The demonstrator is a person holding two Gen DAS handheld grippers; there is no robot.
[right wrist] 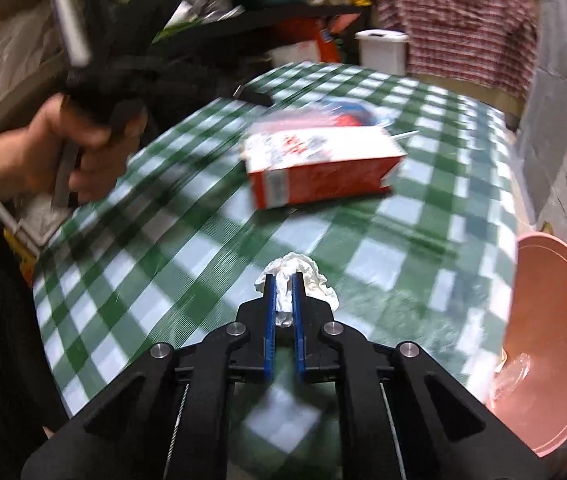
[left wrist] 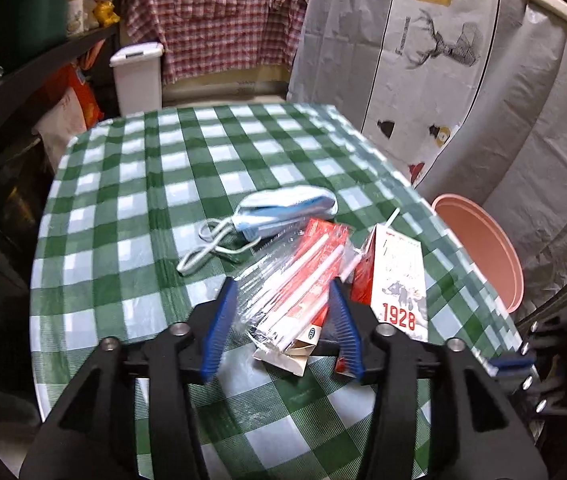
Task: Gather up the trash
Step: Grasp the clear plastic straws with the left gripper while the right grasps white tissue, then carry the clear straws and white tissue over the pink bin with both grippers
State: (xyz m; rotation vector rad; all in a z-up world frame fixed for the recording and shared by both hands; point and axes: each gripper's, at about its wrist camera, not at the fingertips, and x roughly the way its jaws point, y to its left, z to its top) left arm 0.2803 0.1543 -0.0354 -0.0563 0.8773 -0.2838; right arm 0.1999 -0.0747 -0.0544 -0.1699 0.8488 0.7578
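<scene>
Tissue (right wrist: 289, 280) sits pinched in the right hand-held gripper (right wrist: 283, 280), ready for the pink bin (right wrist: 555, 340) beside the worktop (left wrist: 143, 168). The left hand-held gripper (left wrist: 281, 288) straddles the straw packet (left wrist: 295, 280), jaws apart, not clamped.

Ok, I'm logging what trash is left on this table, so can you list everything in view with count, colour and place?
Straw packet: one, clear and red, on the table between the left gripper's fingers.
Carton: one, red and white, lying on its side mid-table.
Face mask: one, blue and white, beyond the straw packet.
Tissue: one, white, crumpled, pinched in the right gripper.
Bin: one, pink, beside the table edge.
Tablecloth: one, green and white check.
Lidded container: one, white, behind the table.
Left hand-held gripper: black, blue pads, open around the straw packet.
Right hand-held gripper: shut on the tissue.
Hand: one, gripping the left handle.
</scene>
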